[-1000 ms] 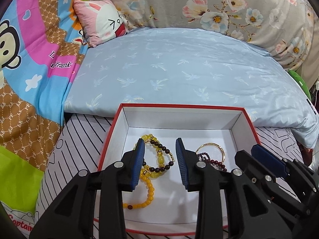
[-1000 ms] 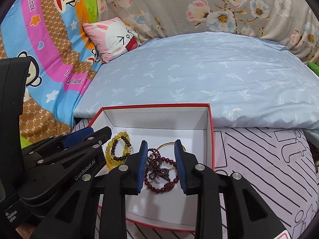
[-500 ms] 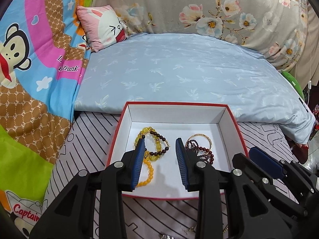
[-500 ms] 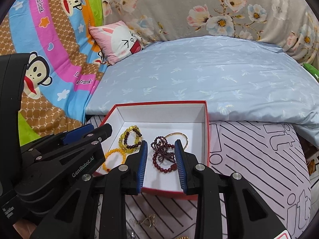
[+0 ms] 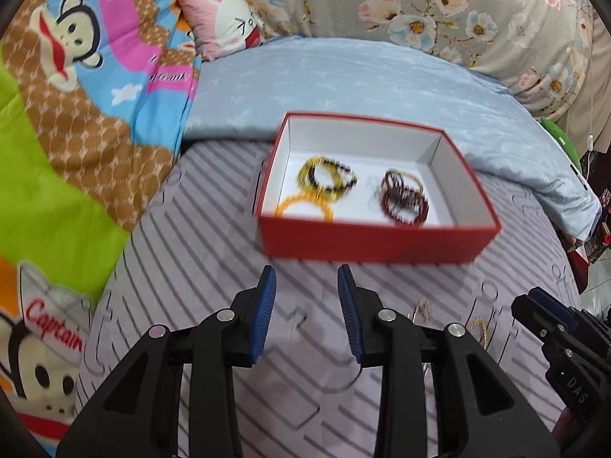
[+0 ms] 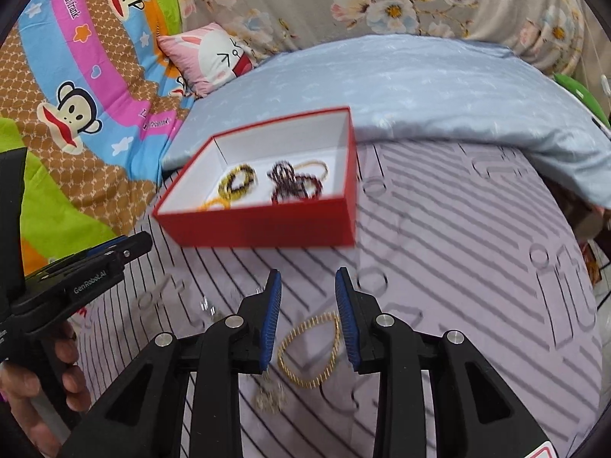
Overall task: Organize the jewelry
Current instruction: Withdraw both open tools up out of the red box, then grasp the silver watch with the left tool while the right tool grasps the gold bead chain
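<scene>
A red box with white inside sits on the striped sheet; it also shows in the right wrist view. In it lie yellow-and-dark bead bracelets, an orange bead bracelet and dark red bead bracelets. My left gripper is open and empty, in front of the box. My right gripper is open and empty above a gold spiked teardrop piece on the sheet. A small gold tangle lies near it.
A light blue pillow lies behind the box. A cartoon monkey blanket is on the left, with a pink rabbit cushion. A floral cloth is at the back. The sheet extends to the right.
Both grippers have pulled back out of the box and toward me. The box now lies ahead of them, and loose gold pieces on the sheet have come into view.
</scene>
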A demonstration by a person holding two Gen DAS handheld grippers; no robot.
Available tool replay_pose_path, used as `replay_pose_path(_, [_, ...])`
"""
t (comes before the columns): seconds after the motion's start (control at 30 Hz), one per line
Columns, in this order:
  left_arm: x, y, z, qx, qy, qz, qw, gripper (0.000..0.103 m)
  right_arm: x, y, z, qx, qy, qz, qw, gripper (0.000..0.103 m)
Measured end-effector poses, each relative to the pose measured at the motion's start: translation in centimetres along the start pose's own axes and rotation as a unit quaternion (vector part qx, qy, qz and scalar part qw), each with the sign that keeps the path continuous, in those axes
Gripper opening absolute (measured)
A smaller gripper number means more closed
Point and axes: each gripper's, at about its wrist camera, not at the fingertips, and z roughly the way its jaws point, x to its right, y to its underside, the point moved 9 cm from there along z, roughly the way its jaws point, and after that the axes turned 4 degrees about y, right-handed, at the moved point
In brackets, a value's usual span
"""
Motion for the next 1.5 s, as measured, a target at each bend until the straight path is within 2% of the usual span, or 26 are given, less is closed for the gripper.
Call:
replay_pose_path(0.2, [0.2, 5.2, -0.7, -0.031, 0.004, -0.018, 0.9993, 0.037, 1.4, 5.1, -1.0, -0.022, 0.019, 0.002, 1.0, 0.03])
replay_pose_path(0.23, [0.5, 5.9, -0.8, -0.035, 0.01, -0.023, 0.9991, 0.04, 1.5, 5.7, -1.2, -0.024, 0.022, 0.001, 0.999, 0.03])
replay_pose_path(0.3, [1.3, 6.7, -1.2, -0.036, 0.021, -0.031, 0.9986, 0.052, 1.6, 6.9, -1.4, -0.03, 0.024, 0.004, 0.999, 0.03])
replay_pose_path(0.4, [3.1, 7.1, -1.3, -0.039, 0.036, -0.032, 0.9981, 0.052, 1.8, 8.6, -1.3, -0.043, 0.018, 0.015, 0.999, 0.03])
replay_pose_path(0.57, [5.7, 6.2, 0.1, -0.039, 0.036, -0.03, 0.9981, 0.052, 2.2, 9.9, -1.3, -0.053, 0.013, 0.022, 0.998, 0.03])
replay_pose_path(0.77, [6.4, 5.9, 2.9, -0.05, 0.013, -0.03, 0.9982, 0.052, 2.5, 9.7, -1.3, -0.052, 0.005, 0.027, 0.998, 0.03])
replay_pose_path(0.83, [6.0, 6.2, 3.5, -0.059, 0.013, -0.035, 0.9976, 0.047, 2.6, 9.6, -1.3, -0.052, 0.004, 0.027, 0.998, 0.03])
replay_pose_path(0.9, [5.6, 6.6, 3.6, -0.063, 0.025, -0.041, 0.9969, 0.028, 2.5, 9.5, -1.3, -0.052, 0.0, 0.026, 0.998, 0.03])
replay_pose_path(1.0, [4.5, 6.9, 2.9, -0.059, 0.025, -0.041, 0.9971, 0.011, 2.2, 9.2, -1.1, -0.051, -0.003, 0.023, 0.998, 0.03])
replay_pose_path(1.3, [0.2, 8.2, 1.3, -0.054, 0.027, -0.057, 0.9966, 0.011, 1.0, 7.8, 0.1, -0.048, -0.012, 0.019, 0.999, 0.03])
replay_pose_path(1.5, [-1.3, 8.4, 1.0, -0.052, 0.028, -0.065, 0.9962, 0.011, 0.3, 6.8, 1.3, -0.048, -0.008, 0.013, 0.999, 0.03])
